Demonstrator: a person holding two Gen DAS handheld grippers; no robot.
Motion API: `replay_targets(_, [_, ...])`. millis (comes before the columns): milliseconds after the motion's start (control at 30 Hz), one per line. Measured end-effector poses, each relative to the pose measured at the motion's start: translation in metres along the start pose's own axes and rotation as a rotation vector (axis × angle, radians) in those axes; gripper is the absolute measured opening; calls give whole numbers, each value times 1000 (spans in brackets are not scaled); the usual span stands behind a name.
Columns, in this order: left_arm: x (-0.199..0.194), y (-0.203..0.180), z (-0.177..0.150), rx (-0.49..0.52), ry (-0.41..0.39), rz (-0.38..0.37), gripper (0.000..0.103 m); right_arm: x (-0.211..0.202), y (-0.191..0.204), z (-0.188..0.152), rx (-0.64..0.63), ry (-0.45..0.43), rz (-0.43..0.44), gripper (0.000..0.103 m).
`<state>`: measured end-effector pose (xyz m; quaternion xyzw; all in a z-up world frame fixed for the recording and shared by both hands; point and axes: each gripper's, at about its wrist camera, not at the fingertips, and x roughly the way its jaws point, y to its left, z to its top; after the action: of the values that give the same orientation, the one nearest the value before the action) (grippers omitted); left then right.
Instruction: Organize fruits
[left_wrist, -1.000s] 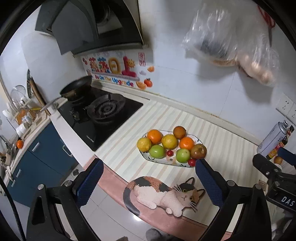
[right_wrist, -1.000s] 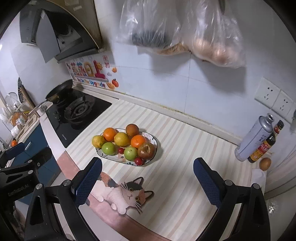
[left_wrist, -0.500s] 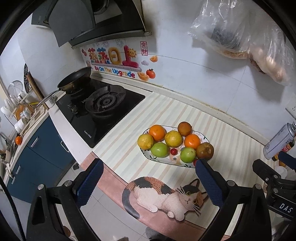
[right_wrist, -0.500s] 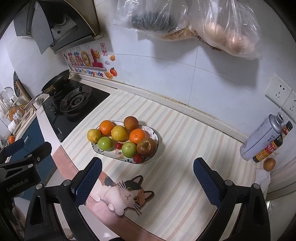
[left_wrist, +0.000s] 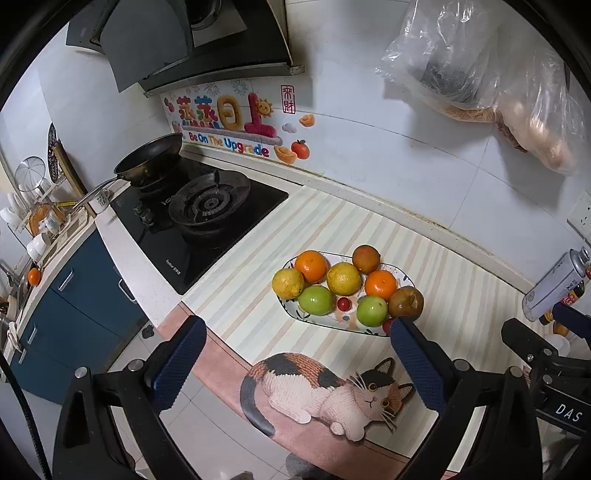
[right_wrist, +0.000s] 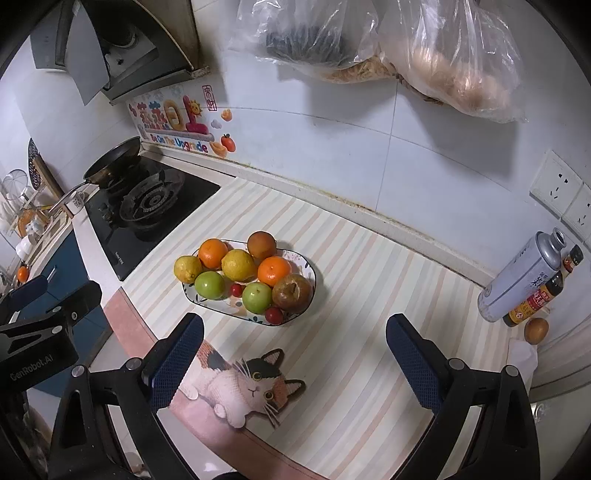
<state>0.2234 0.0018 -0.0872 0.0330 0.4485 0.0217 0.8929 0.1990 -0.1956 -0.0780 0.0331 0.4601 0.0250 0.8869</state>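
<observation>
An oval patterned plate (left_wrist: 317, 322) (right_wrist: 310, 266) on the striped counter mat holds several fruits: oranges (left_wrist: 311, 266) (right_wrist: 274, 270), yellow citrus (left_wrist: 343, 278) (right_wrist: 238, 264), green fruits (left_wrist: 316, 300) (right_wrist: 257, 296), a brown fruit with a hole (left_wrist: 405, 302) (right_wrist: 291, 291) and small red tomatoes (left_wrist: 344, 303) (right_wrist: 273, 315). My left gripper (left_wrist: 291, 365) hangs open, above and in front of the plate. My right gripper (right_wrist: 295, 360) is open too, just in front of the plate and a little right of it. Neither holds anything.
A gas hob (left_wrist: 207, 214) with a black pan (left_wrist: 147, 158) lies left of the mat. A spray can (right_wrist: 521, 273), a sauce bottle (right_wrist: 543, 291) and a small brown fruit (right_wrist: 536, 329) stand at the far right. Plastic bags (right_wrist: 388, 48) hang on the wall. A cat picture (right_wrist: 243, 384) marks the mat's front edge.
Both grippers have moved forward and down toward the plate, which now looks larger and nearer. Their jaws have stayed open.
</observation>
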Motion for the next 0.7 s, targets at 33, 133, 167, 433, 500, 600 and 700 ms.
replay_targets(33, [0,0,0,1,0,1,102,0,0,0,2,0,1,101])
replay_targets(133, [0,0,0,1,-2,-1,102,-1,0,-1,2,-1,1,101])
replay_targets(167, [1,0,0,2,-2,3,102,0,0,0,2,-1,1,101])
replay_targets(433, [-2,0,-2,6,-2,5,102,-2,2,-2,4,-2,2,101])
replay_targets(500, [-4,1,-3,5,-8,5,102,-3,2,-2,6,-5,2,101])
replay_targets(600, [-6,3,-4,6,-12,6,102,-5,4,-3,6,-8,3,101])
replay_targets(700, [-6,3,-5,3,-11,8,102,-6,5,-3,2,-2,4,101])
